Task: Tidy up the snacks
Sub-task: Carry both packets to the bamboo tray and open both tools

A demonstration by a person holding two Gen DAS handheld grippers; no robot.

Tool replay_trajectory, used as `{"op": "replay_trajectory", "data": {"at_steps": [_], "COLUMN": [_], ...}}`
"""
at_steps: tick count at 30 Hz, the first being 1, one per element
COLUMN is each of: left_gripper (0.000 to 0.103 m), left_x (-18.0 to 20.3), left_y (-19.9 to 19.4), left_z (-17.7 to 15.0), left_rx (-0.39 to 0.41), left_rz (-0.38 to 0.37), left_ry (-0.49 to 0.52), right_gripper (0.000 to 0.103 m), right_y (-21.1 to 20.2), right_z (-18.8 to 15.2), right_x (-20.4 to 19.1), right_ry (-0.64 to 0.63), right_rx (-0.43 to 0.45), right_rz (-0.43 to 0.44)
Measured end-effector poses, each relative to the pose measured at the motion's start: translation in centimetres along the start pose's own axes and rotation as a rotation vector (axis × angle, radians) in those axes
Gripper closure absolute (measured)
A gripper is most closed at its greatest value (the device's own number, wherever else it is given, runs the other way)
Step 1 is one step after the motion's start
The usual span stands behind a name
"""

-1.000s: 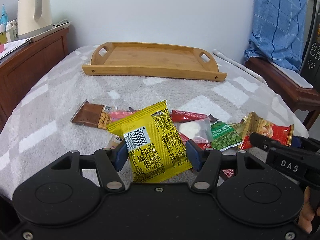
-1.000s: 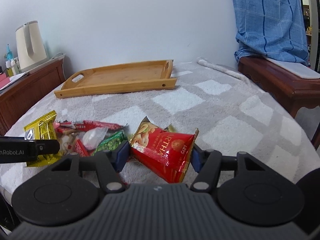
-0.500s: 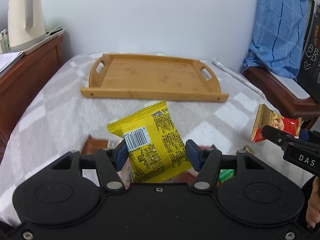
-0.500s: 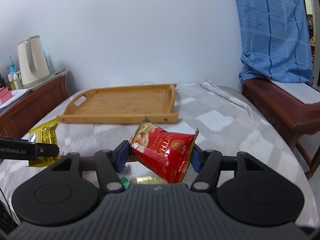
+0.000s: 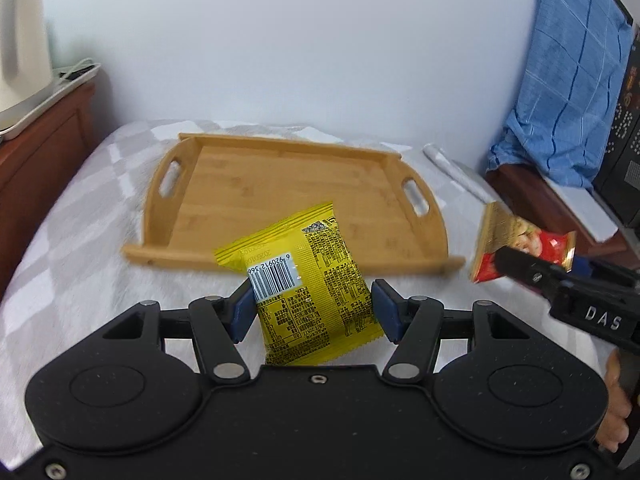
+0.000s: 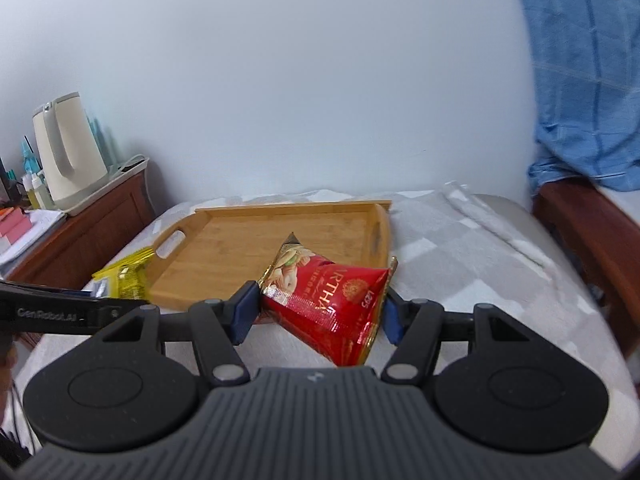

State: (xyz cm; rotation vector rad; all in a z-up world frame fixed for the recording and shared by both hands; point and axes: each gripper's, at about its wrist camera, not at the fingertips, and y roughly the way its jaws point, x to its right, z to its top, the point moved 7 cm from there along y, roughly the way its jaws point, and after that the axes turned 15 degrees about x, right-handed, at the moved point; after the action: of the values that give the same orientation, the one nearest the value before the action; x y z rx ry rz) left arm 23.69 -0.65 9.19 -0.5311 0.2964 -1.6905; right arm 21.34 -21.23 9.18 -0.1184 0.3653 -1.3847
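Above the tray (image 5: 248, 184), both hand-held grippers tilted downward: left (image 5: 312, 306) clamping yellow packet (image 5: 304, 280), right (image 6: 318, 306) clamping red packet (image 6: 332, 300).

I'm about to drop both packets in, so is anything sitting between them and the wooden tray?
Nothing visible is in the way. The yellow packet in the left tool and the red packet in the right tool face the wooden tray, whose floor is bare.
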Motion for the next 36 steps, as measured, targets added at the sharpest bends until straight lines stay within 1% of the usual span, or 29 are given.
{"op": "replay_trajectory", "data": {"at_steps": [2, 4, 8, 11, 13, 17, 19, 23, 31, 36], "left_gripper": [0.045, 0.045, 0.045, 0.045, 0.045, 0.045, 0.045, 0.045, 0.045, 0.045], "left_x": [-0.2, -0.2, -0.3, -0.5, -0.7, -1.6, -1.9, -1.9, -1.5, -1.3], "left_y": [1.9, 3.7, 7.6, 10.3, 11.9, 15.0, 15.9, 16.9, 17.6, 17.9], "left_z": [1.2, 2.0, 3.3, 3.6, 3.6, 3.2, 3.1, 2.9, 1.8, 1.2], "left_rx": [-0.002, -0.003, -0.024, -0.043, -0.055, -0.088, -0.091, -0.095, -0.129, -0.142], "left_rz": [-0.007, -0.013, -0.033, -0.038, -0.035, -0.02, -0.014, -0.028, -0.053, -0.066], "left_ry": [-0.006, 0.008, 0.026, 0.041, 0.055, 0.045, 0.056, 0.07, 0.119, 0.139], "right_gripper": [0.039, 0.039, 0.039, 0.039, 0.039, 0.039, 0.039, 0.039, 0.038, 0.038], "right_y": [1.9, 3.9, 8.0, 10.8, 12.3, 14.8, 15.5, 16.5, 17.6, 18.0], "right_z": [0.4, 0.5, 0.0, -0.9, -1.6, -2.9, -3.4, -4.0, -5.1, -5.3], "right_x": [0.1, 0.0, 0.1, 0.3, 0.3, 0.7, 0.9, 1.1, 0.7, 0.7], "right_ry": [0.008, -0.011, -0.025, -0.035, -0.061, -0.084, -0.103, -0.091, -0.086, -0.078], "right_rx": [-0.018, -0.04, -0.093, -0.124, -0.141, -0.187, -0.197, -0.213, -0.243, -0.242], "right_rz": [0.028, 0.039, 0.078, 0.107, 0.101, 0.105, 0.103, 0.117, 0.159, 0.18]}}
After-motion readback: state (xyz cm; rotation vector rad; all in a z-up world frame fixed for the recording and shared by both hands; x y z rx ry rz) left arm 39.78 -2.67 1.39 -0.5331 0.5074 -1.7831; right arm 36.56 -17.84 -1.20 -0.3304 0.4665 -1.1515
